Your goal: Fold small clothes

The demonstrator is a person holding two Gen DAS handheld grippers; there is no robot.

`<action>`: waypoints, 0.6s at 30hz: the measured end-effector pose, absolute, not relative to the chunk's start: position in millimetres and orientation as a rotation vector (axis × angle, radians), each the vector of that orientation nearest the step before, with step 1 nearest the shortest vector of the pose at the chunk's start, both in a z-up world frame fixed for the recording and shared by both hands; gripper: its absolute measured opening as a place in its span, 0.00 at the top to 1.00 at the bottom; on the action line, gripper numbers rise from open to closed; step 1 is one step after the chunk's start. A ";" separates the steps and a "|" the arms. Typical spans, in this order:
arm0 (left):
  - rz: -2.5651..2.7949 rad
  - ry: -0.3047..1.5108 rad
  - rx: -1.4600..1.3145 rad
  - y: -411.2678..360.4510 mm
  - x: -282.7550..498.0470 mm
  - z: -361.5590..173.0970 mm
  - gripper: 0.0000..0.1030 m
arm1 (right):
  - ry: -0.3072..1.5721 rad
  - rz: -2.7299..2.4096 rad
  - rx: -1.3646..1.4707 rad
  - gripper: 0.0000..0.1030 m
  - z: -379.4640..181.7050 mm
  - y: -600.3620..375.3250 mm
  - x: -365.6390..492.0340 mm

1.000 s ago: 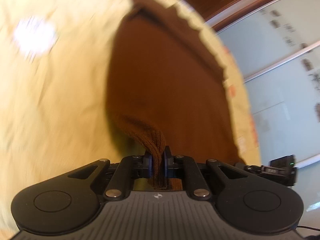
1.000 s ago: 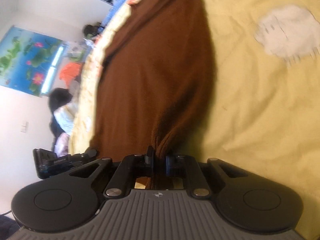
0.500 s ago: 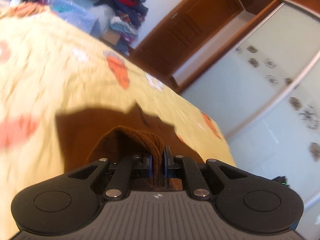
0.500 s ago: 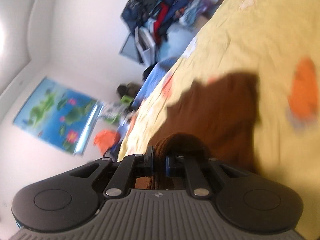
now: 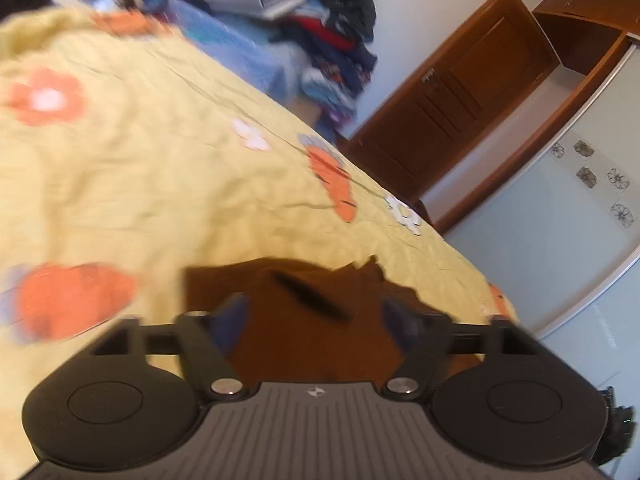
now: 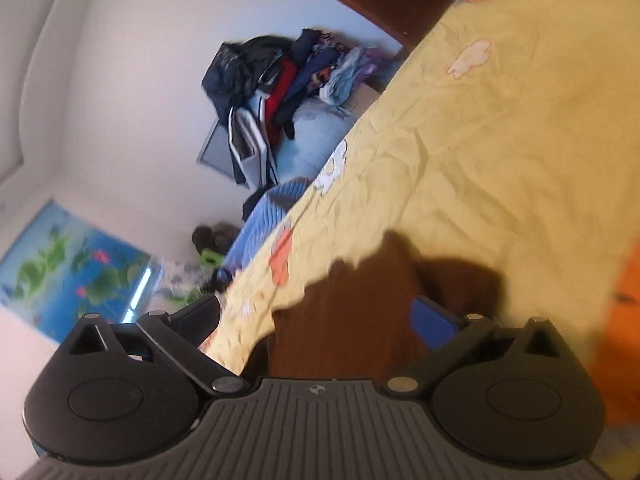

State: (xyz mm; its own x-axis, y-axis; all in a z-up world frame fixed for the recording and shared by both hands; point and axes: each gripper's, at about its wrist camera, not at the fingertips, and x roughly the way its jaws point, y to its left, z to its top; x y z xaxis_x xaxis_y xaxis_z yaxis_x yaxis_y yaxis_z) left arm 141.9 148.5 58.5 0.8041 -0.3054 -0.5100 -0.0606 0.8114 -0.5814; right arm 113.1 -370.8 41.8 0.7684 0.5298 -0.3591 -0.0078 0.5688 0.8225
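A small brown knitted garment (image 5: 304,320) lies folded over on the yellow flowered bedspread (image 5: 140,184). My left gripper (image 5: 316,312) hangs just above its near part, jaws opening, pads wide apart and off the cloth. In the right wrist view the same brown garment (image 6: 352,320) lies below my right gripper (image 6: 320,308), whose jaws are opening too. Its blue pad (image 6: 434,326) stands clear of the fabric. Neither gripper holds anything.
A heap of mixed clothes (image 5: 320,28) is piled beyond the far side of the bed, seen again as clothes (image 6: 288,76) in the right wrist view. A brown wooden door (image 5: 460,104) and pale wardrobe panels (image 5: 560,264) stand to the right. A blue poster (image 6: 68,264) hangs on the wall.
Both grippers carried the garment's edge forward across the bed, folding it over. Both have since let go of the brown cloth and spread their jaws wide.
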 end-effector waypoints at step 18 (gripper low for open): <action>-0.190 0.912 -0.812 149.5 107.6 0.8 0.91 | 0.970 0.365 0.806 0.80 -12.8 -322.8 59.5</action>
